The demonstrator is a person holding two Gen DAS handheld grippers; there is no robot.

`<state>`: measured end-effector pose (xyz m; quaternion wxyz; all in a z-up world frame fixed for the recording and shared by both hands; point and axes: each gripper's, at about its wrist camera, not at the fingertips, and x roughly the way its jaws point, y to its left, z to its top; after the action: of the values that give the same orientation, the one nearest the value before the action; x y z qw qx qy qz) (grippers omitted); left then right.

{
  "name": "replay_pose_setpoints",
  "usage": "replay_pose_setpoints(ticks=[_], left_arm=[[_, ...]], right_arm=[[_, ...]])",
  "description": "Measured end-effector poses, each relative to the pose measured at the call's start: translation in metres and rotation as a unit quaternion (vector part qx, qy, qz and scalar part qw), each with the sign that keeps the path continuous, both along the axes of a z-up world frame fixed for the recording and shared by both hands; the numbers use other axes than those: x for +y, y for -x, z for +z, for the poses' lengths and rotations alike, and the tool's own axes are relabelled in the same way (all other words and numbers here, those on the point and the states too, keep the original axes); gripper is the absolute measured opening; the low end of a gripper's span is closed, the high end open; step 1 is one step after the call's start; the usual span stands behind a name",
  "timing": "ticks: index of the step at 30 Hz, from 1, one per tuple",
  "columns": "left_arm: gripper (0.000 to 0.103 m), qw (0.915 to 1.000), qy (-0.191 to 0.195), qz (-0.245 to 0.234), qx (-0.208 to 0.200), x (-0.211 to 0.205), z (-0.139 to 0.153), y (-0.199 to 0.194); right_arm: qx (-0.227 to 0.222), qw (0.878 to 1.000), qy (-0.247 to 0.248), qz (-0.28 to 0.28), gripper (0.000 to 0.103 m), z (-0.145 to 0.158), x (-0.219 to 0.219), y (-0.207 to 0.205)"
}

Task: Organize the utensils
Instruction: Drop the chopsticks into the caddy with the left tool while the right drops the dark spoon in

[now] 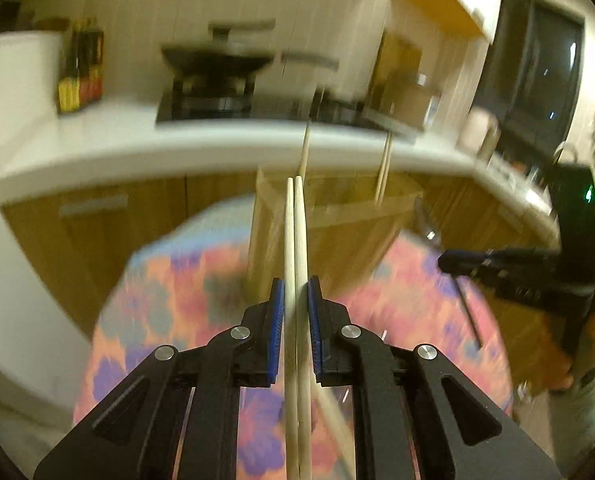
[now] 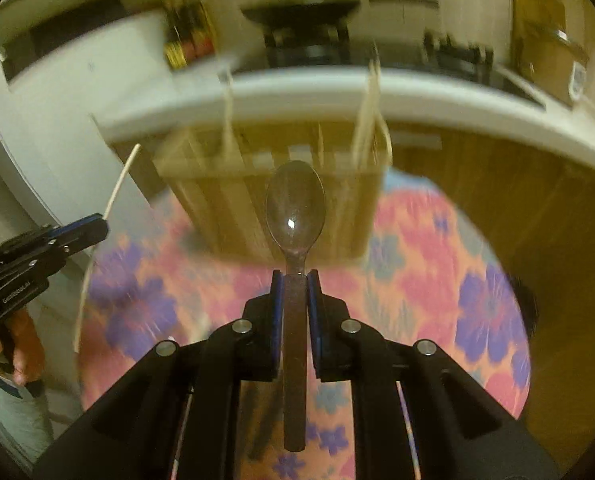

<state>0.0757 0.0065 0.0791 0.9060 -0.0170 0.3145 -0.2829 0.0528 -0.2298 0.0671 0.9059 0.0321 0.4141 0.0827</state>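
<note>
A: What did the left gripper (image 1: 296, 300) have between its fingers?

B: A pair of pale chopsticks (image 1: 296, 240), side by side. The blue pads (image 1: 278, 312) were closed onto them from both sides, with no gap visible. The sticks ran forward toward the wooden utensil holder (image 1: 337, 216) on the floral tablecloth (image 1: 169, 280).

A: And the right gripper (image 2: 296, 280)?

B: It was clamped on the handle of a dark spoon (image 2: 295, 208), its pads (image 2: 276, 304) pressed against the handle's two sides. The bowl pointed forward, in front of the holder's slatted wall.

A: Was anything already in the holder?

B: Yes, a few light sticks (image 2: 367, 120) stood up out of it, though motion blur kept me from counting them or telling the compartments.

A: Did the spoon touch the holder?

B: I could not tell. From the left camera, the right gripper sat off to the side, well apart from the chopsticks.
</note>
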Motion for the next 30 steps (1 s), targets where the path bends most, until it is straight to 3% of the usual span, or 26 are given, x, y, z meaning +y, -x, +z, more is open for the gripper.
replay_pose_setpoints(ticks=[6, 14, 22, 30], left_arm=[[0.01, 0.996, 0.064, -0.001, -0.061, -0.022, 0.052, -0.026], [0.01, 0.9891, 0.112, 0.009, -0.096, -0.052, 0.069, -0.075], [0.01, 0.9817, 0.12, 0.029, -0.145, -0.066, 0.059, -0.108], [0.01, 0.9672, 0.119, 0.076, -0.211, -0.068, 0.033, -0.107]], right_arm=[[-0.089, 0.996, 0.001, -0.001, 0.009, 0.055, 0.001, -0.025], [-0.162, 0.987, 0.009, -0.012, 0.009, 0.081, -0.004, -0.063], [-0.203, 0.979, 0.015, -0.027, 0.009, 0.069, -0.011, -0.101], [-0.234, 0.971, 0.008, -0.053, 0.009, 0.037, -0.025, -0.119]])
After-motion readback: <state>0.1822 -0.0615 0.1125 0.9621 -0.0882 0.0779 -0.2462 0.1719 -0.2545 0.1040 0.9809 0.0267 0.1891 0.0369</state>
